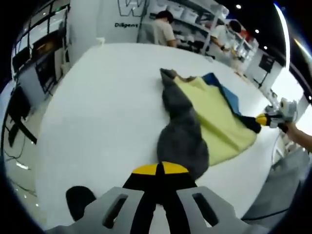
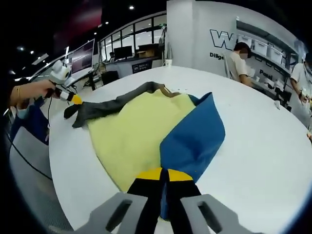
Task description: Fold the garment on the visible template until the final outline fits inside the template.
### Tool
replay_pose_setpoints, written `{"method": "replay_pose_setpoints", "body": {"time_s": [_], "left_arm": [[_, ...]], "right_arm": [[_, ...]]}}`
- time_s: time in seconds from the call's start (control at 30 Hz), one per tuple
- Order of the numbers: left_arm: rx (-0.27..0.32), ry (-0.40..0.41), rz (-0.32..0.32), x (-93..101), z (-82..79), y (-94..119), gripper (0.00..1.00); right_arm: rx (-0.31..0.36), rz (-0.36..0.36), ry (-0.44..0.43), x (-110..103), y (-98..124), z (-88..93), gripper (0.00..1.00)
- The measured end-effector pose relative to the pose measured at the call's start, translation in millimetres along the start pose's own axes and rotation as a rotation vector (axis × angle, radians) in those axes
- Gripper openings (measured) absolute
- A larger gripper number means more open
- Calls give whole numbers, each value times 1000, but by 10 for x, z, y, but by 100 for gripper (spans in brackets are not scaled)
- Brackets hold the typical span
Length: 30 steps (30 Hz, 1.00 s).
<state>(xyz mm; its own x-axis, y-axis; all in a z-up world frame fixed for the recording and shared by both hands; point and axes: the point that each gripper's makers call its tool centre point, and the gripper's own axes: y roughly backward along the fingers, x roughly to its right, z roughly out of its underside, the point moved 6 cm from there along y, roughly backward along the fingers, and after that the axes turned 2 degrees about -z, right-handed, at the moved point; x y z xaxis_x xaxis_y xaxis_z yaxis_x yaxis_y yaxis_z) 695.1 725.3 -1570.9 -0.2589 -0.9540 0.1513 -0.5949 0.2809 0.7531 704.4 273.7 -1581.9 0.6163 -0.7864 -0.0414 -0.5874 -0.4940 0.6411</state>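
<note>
two grippers are clamped on the garment [image 2: 141, 131], which lies on the white table [image 2: 253, 141] mid-frame in both views. your left gripper [image 1: 160, 169] is closed on the grey sleeve [image 1: 181, 127] at bottom centre; your right gripper [image 2: 163, 174] is closed on the blue panel [image 2: 194, 136] at bottom centre. judging by the drape, it's light, limp, not slippery, and will sag and bunch. grip at hems and corners, lift both sides evenly. can't make out a template outline.
</note>
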Motion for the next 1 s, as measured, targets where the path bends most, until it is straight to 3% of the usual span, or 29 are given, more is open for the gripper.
{"method": "replay_pose_setpoints", "body": {"time_s": [0.23,0.37,0.43,0.53,0.57,0.63,0.73,0.83,0.93,1.0], "left_arm": [[26,-120,-101,-480,-476,174,0],[64,-147,-116,-510,-661,264,0],[51,-120,-124,-691,-722,212,0],[30,-133,-166,-830,-773,231,0],[26,-139,-185,-968,-835,209,0],[-4,-131,-204,-986,-827,220,0],[-23,-127,-225,-1190,-922,191,0],[-55,-105,-269,-1691,-1114,68,0],[-92,-117,-287,-1668,-1087,-7,0],[-149,-125,-302,-1712,-1012,-91,0]], "right_arm": [[49,131,11,664,368,-351,0],[56,170,29,1018,542,-486,0],[57,200,37,1250,602,-538,0],[-4,296,55,1598,766,-609,0],[-30,330,62,1730,807,-636,0],[-15,354,75,1836,825,-734,0],[-34,386,75,2067,809,-762,0],[-38,414,33,2315,743,-764,0],[-67,422,1,2451,648,-700,0],[-126,437,-16,2548,601,-576,0]]}}
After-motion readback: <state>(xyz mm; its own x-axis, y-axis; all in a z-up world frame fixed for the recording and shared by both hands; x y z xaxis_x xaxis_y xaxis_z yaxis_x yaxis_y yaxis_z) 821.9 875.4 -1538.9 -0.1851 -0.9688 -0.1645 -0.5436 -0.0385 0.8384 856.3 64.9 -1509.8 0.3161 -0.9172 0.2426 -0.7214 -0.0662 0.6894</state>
